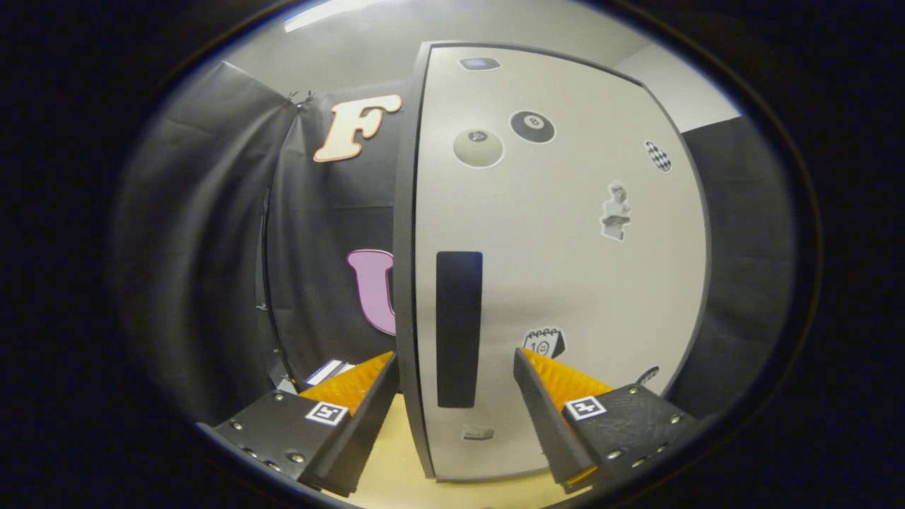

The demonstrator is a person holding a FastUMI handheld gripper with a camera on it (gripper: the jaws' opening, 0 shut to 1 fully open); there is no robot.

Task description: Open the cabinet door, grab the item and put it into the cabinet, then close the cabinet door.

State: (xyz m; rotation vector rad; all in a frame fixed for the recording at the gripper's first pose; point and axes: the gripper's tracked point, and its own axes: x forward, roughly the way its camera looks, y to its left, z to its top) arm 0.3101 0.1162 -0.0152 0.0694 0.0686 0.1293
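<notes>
We see one gripper (pixel 452 382), its two fingers spread wide with nothing pressed between them. The left finger (pixel 353 396) sits just outside the cabinet's left edge; the right finger (pixel 558 396) lies in front of the door face.

Starting at the left, we count one small flat white item (pixel 329 371) lying low, just beyond the left fingertip and against the dark cloth wall (pixel 205 268); we cannot tell what it is.

Next comes one cabinet, of which we see the grey left side edge (pixel 404 268) and one pale door (pixel 565 283), shut flush against the frame. What the cabinet holds is hidden behind it. One dark vertical handle (pixel 459 329) stands on the door near its left edge, between the two fingers and just ahead of them.

On the door we count about seven stickers: a small dark one at the top (pixel 479 63), a pale ball (pixel 479 148), a black eight ball (pixel 532 126) just to its right, a little calendar (pixel 544 343) above the right fingertip, a small faint one low down (pixel 478 433), a statue bust (pixel 615 211), and a checkered oval (pixel 658 156) near the right edge.

The cabinet stands on one light wooden surface (pixel 396 459), seen below the fingers.
</notes>
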